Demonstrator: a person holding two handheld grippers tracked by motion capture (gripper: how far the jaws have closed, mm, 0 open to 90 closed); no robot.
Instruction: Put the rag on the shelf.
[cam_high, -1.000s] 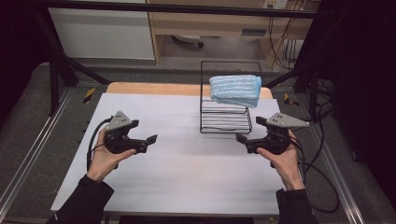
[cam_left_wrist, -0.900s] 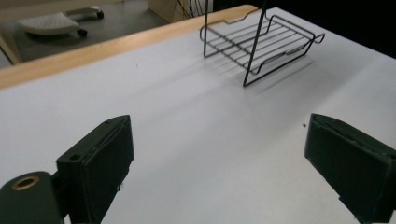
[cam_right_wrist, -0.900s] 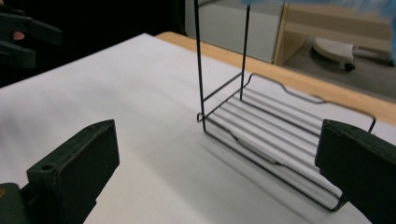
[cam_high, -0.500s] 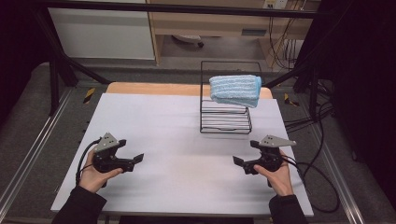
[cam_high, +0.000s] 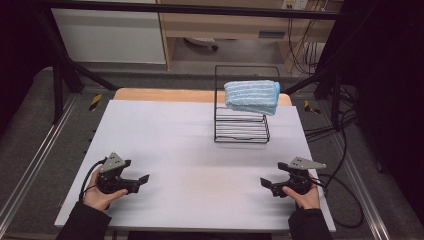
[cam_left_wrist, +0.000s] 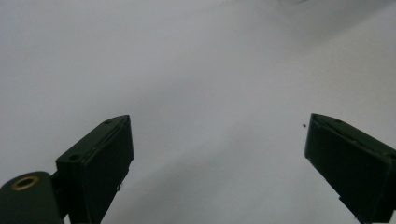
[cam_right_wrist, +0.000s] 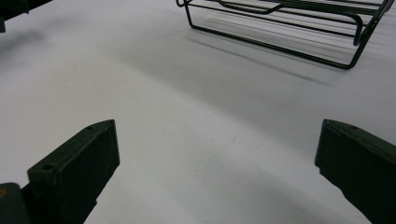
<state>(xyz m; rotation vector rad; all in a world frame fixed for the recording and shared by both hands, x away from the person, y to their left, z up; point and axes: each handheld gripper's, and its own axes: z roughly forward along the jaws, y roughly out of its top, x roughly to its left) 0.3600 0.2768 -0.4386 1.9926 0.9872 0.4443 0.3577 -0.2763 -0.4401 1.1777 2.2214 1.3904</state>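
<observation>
Towel on rack — no legible writing | grippers spread

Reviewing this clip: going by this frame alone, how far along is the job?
Apparently finished, or not begun. The folded blue towel sits on top of the black wire rack. Nothing is in hand: the left gripper and right gripper are open, low over the white table near the person. Nothing visibly remains.
</observation>
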